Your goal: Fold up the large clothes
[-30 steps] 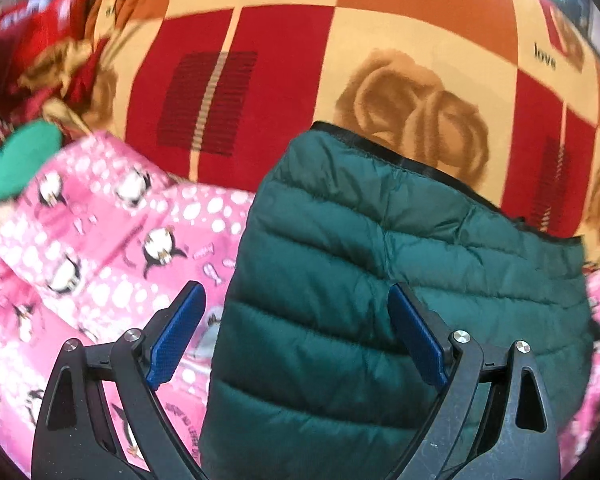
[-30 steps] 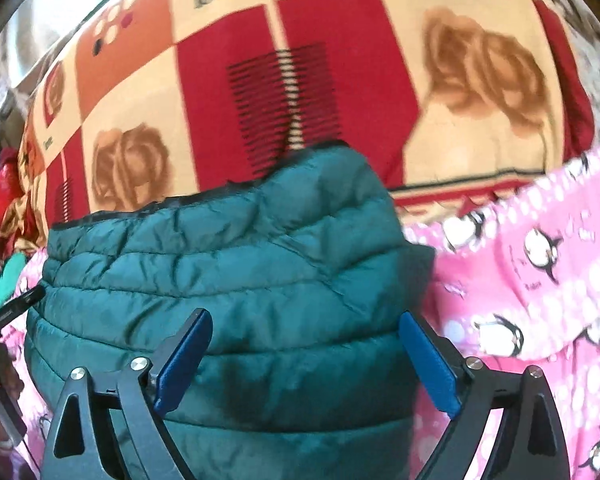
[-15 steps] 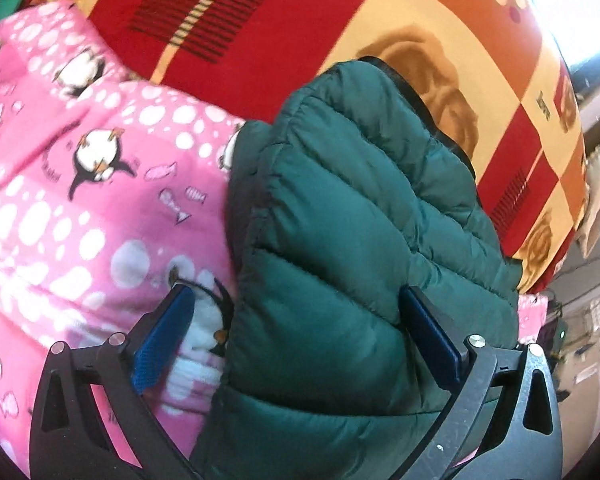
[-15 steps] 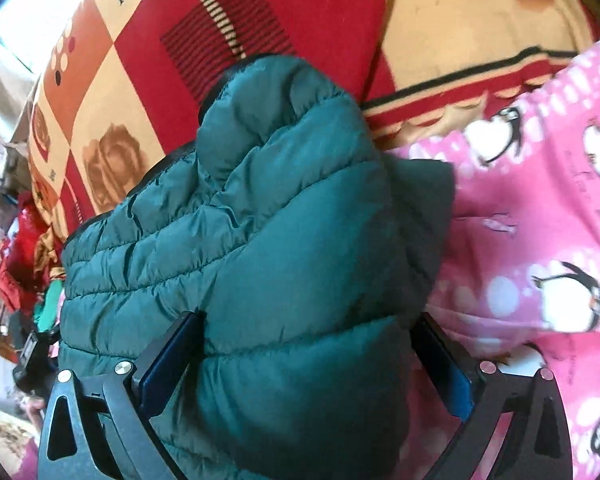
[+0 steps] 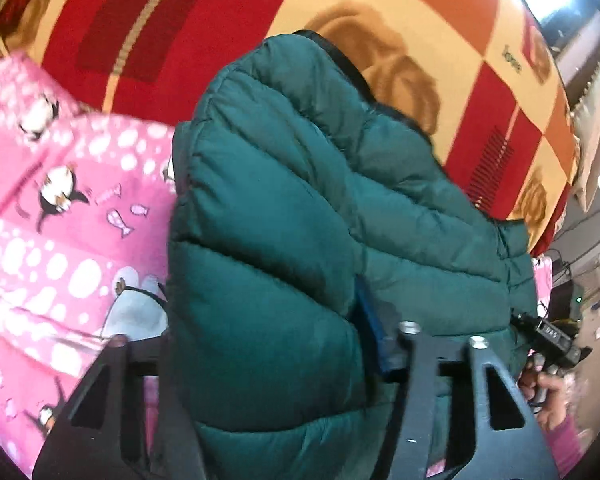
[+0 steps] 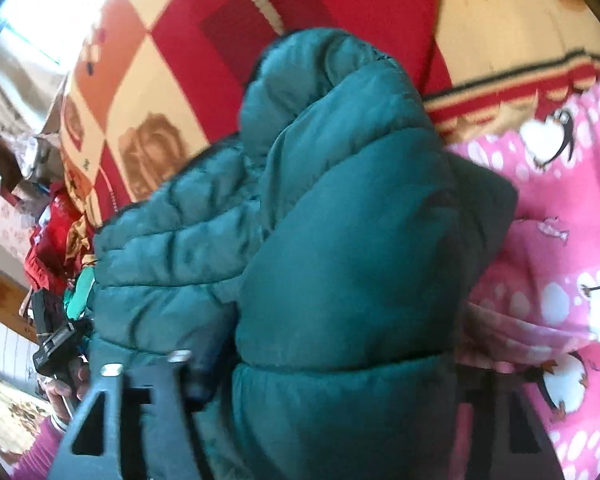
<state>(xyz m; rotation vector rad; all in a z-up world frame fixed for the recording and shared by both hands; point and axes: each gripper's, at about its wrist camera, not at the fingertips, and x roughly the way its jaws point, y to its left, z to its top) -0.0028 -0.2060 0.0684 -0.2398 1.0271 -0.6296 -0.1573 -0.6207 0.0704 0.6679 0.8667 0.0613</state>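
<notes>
A dark green quilted puffer jacket (image 5: 300, 220) lies folded on the bed, part on a pink penguin-print blanket (image 5: 60, 220). My left gripper (image 5: 268, 336) is shut on the jacket's left end; a thick fold bulges between the jaws and hides the left pad. In the right wrist view the same jacket (image 6: 360, 240) fills the middle. My right gripper (image 6: 332, 384) is shut on its right end, the pads buried in the padding. The other hand's gripper shows at the right edge of the left view (image 5: 552, 336) and the left edge of the right view (image 6: 56, 348).
A red, orange and cream checked blanket (image 5: 228, 24) with rose prints covers the bed behind the jacket. Red and green clothes (image 6: 60, 240) are piled at the far left. Room furniture and cables (image 5: 592, 272) stand beyond the bed.
Both grippers have moved in over the jacket's ends and closed on the padding; one second ago both were open above it. The jacket is now bunched between them.
</notes>
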